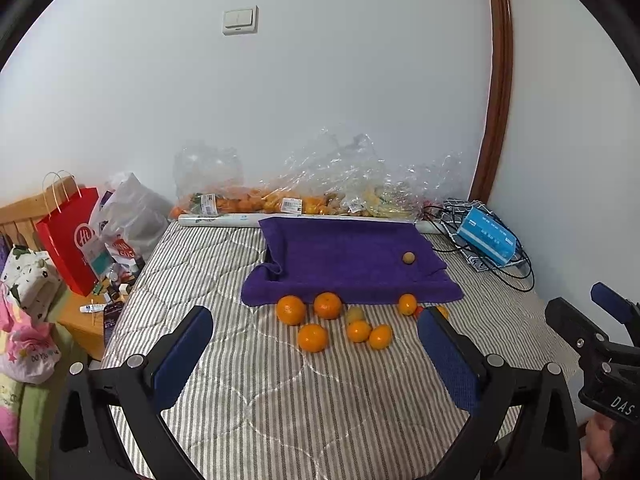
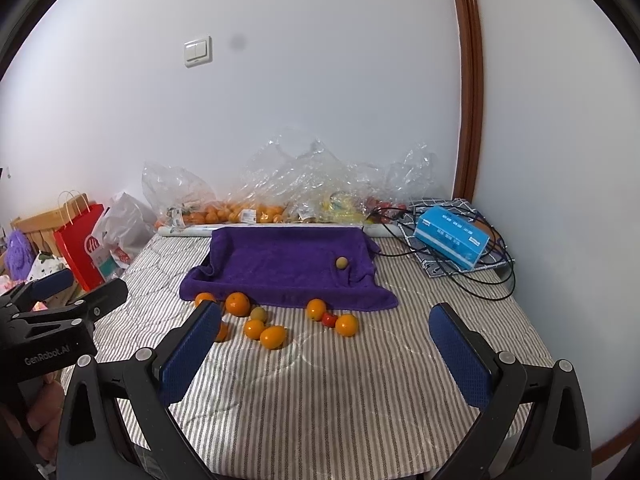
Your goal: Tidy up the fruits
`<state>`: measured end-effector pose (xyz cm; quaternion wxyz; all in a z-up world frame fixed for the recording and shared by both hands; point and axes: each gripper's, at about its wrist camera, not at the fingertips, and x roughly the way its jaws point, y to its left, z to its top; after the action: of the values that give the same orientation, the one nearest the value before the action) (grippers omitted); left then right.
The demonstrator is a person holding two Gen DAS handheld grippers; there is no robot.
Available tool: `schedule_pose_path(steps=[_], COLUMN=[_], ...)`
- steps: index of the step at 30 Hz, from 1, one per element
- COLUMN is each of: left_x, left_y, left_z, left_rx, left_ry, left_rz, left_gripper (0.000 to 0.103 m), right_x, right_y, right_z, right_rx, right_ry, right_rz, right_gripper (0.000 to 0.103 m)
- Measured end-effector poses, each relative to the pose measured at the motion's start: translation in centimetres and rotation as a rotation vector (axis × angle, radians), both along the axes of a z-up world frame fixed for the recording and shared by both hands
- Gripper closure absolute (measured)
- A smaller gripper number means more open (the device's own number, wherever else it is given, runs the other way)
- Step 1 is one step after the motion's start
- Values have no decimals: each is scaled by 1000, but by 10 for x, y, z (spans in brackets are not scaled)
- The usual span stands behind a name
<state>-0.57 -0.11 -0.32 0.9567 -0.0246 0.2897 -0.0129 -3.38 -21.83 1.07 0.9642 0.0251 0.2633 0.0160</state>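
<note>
Striped mattress [image 2: 320, 400] against a white wall [image 2: 320, 100], wood door trim [image 2: 466, 100] upper right. Purple towel [image 2: 280, 268] mid-frame, one small brown fruit [image 2: 341, 263] on its right side. Loose oranges [image 2: 272, 337] and a red tomato [image 2: 329, 319] lie just below the towel's lower edge. Plastic bags of fruit [image 2: 248, 204] line the wall; blue tissue box [image 2: 452, 237] on black cables [image 2: 492, 280] at right. Left gripper [image 1: 316, 352] and right gripper [image 2: 326, 348] both spread wide, empty, low in frame.

Home bedroom: striped mattress [image 1: 248, 380], bedside clutter.
</note>
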Motion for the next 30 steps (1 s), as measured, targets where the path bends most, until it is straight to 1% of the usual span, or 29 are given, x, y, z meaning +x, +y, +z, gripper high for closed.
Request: schedule_pose_path(steps=[5, 8, 20, 30], left_x=[-1, -3, -6, -6], left_y=[1, 2, 3, -2], left_z=[-1, -1, 1, 2], left_rx=[4, -8, -10, 1], left_ry=[3, 1, -5, -4], left_rz=[2, 1, 7, 3], left_gripper=[0, 0, 0, 0], right_x=[1, 2, 2, 0], right_y=[1, 3, 10, 9], right_z=[-1, -2, -1, -2], right_rx=[10, 6, -6, 8], right_ry=[4, 8, 4, 2], right_rz=[2, 4, 14, 16], right_gripper=[0, 0, 0, 0])
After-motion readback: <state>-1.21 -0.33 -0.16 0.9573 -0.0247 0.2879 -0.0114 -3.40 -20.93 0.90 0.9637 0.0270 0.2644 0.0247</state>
